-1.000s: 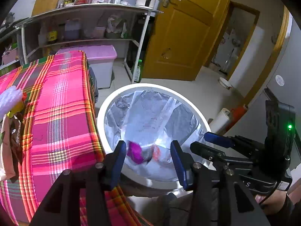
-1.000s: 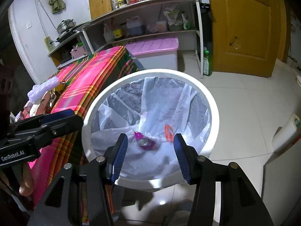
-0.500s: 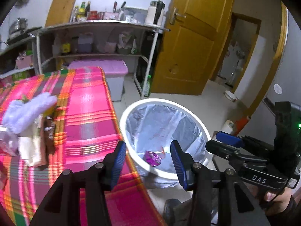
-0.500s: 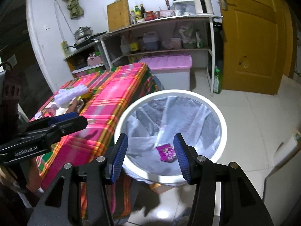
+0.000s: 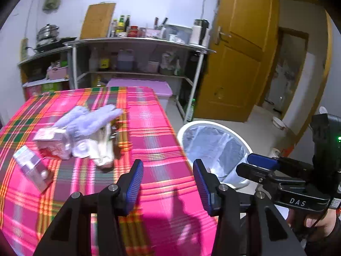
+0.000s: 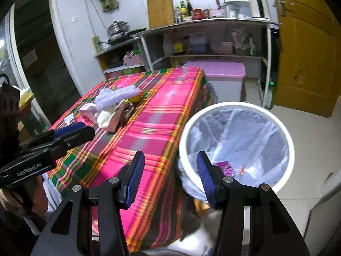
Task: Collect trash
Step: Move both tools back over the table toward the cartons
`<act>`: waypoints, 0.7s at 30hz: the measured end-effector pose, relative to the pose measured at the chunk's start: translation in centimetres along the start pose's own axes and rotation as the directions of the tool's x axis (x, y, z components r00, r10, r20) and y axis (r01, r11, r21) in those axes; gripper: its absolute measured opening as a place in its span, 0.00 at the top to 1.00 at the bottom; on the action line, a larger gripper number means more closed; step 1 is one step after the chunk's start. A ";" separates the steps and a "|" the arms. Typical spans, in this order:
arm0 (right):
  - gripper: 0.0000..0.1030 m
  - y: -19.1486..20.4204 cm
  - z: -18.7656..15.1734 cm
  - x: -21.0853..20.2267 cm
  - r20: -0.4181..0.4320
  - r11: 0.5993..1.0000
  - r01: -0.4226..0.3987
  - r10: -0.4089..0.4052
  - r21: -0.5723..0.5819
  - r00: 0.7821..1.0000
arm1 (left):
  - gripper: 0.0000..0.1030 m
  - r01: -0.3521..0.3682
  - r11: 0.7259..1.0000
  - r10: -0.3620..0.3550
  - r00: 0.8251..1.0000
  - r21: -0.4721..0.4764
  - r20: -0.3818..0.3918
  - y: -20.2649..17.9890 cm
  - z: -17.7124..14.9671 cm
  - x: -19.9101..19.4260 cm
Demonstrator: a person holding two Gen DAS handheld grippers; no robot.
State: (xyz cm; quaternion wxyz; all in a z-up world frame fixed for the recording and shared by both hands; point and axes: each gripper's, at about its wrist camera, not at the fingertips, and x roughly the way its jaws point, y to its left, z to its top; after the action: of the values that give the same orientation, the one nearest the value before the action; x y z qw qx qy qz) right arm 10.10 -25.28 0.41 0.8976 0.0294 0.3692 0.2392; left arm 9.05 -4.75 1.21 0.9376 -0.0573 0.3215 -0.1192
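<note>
Left tool (image 5: 168, 182): bottom centre of the left wrist view, jaws apart, nothing between the blue pads, only plaid cloth below.
Right tool (image 6: 169, 178): bottom centre of the right wrist view, jaws apart and empty, straddling the table edge and the bin rim.
Table (image 5: 149, 149): covered in a pink, green and yellow plaid cloth; fills the lower left of the left wrist view.
Trash pile (image 5: 85, 136): middle left of that view, on the cloth, well beyond the left tool; blurred.
Box (image 5: 32, 168): nearest piece, small pale carton lying flat, long axis running from upper left to lower right.
Fluffy lavender piece (image 5: 89, 119): lies across the top of the pile, long axis slanting up to the right.
Wrappers (image 6: 115, 115): crumpled cream, pink and brown packets beneath it.
Bin (image 6: 285, 140): white round rim, clear liner, standing on pale floor tiles just right of the table; a purple wrapper (image 6: 227, 168) lies at the bottom.
Room: metal shelves (image 5: 136, 42) with bottles behind, pink-lidded tub (image 6: 221, 72) below, yellow door (image 5: 238, 64) at upper right.
</note>
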 end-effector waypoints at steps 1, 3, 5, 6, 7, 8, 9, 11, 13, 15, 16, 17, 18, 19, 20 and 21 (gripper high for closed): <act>0.50 0.4 0.1 0.2 -0.006 1.000 -0.013 0.013 -0.003 1.000 | 0.53 -0.010 1.000 0.011 1.000 -0.012 0.004 0.6 -0.1 -0.4; 0.50 1.2 0.3 0.6 -0.016 1.000 -0.023 0.023 -0.012 1.000 | 0.53 -0.030 0.999 0.030 0.999 -0.031 0.010 1.6 -0.4 -1.1; 0.50 2.0 0.4 1.1 -0.030 0.999 -0.033 0.032 -0.027 0.999 | 0.53 -0.048 0.998 0.049 0.999 -0.048 0.013 2.5 -0.7 -1.5; 0.50 2.4 0.5 1.3 -0.034 0.999 -0.038 0.037 -0.032 0.999 | 0.53 -0.060 0.996 0.061 0.998 -0.060 0.014 3.1 -0.9 -1.7; 0.50 2.9 0.5 1.6 -0.042 0.998 -0.046 0.044 -0.039 0.998 | 0.53 -0.071 0.995 0.072 0.997 -0.070 0.014 3.6 -0.9 -2.0; 0.50 3.3 0.6 2.0 -0.051 0.997 -0.054 0.052 -0.046 0.997 | 0.53 -0.086 0.993 0.087 0.996 -0.081 0.016 4.2 -1.0 -2.3; 0.50 3.6 0.7 2.3 -0.057 0.997 -0.060 0.057 -0.052 0.997 | 0.53 -0.098 0.991 0.100 0.995 -0.090 0.017 4.7 -1.1 -2.5; 0.50 4.2 0.8 2.8 -0.064 0.996 -0.069 0.065 -0.064 0.996 | 0.53 -0.121 0.987 0.124 0.992 -0.109 0.022 5.8 -1.3 -3.0; 0.50 4.9 1.0 3.3 -0.070 0.994 -0.078 0.073 -0.080 0.995 | 0.53 -0.140 0.982 0.144 0.989 -0.126 0.024 6.7 -1.5 -3.4; 0.50 5.4 1.2 3.7 -0.076 0.992 -0.085 0.078 -0.090 0.994 | 0.53 -0.166 0.975 0.172 0.985 -0.150 0.028 8.0 -1.6 -3.7; 0.50 5.7 1.3 4.0 -0.080 0.991 -0.090 0.082 -0.096 0.993 | 0.53 -0.176 0.971 0.182 0.983 -0.160 0.028 8.4 -1.5 -3.7; 0.50 5.9 1.4 4.1 -0.081 0.991 -0.092 0.084 -0.099 0.993 | 0.53 -0.190 0.966 0.198 0.980 -0.175 0.027 9.2 -1.5 -3.8; 0.50 6.1 1.6 4.4 -0.083 0.990 -0.095 0.087 -0.103 0.993 | 0.53 -0.201 0.962 0.209 0.978 -0.186 0.026 9.7 -1.5 -3.8; 0.50 6.4 1.7 4.7 -0.084 0.989 -0.099 0.090 -0.108 0.992 | 0.52 -0.213 0.957 0.222 0.975 -0.197 0.025 10.3 -1.6 -3.8; 0.50 6.6 1.8 4.8 -0.085 0.989 -0.101 0.092 -0.110 0.992 | 0.50 -0.229 0.949 0.240 0.971 -0.215 0.024 11.0 -1.6 -3.9; 0.50 6.8 2.0 5.1 -0.089 0.988 -0.103 0.093 -0.113 0.992 | 0.47 -0.239 0.944 0.250 0.968 -0.228 0.023 11.5 -1.7 -3.9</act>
State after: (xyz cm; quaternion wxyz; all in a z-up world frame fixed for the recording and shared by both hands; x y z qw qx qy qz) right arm 11.81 -16.74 0.07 0.8688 -0.0151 0.3896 0.3053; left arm 7.21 7.35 0.07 0.9407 -0.1249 0.3132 0.0363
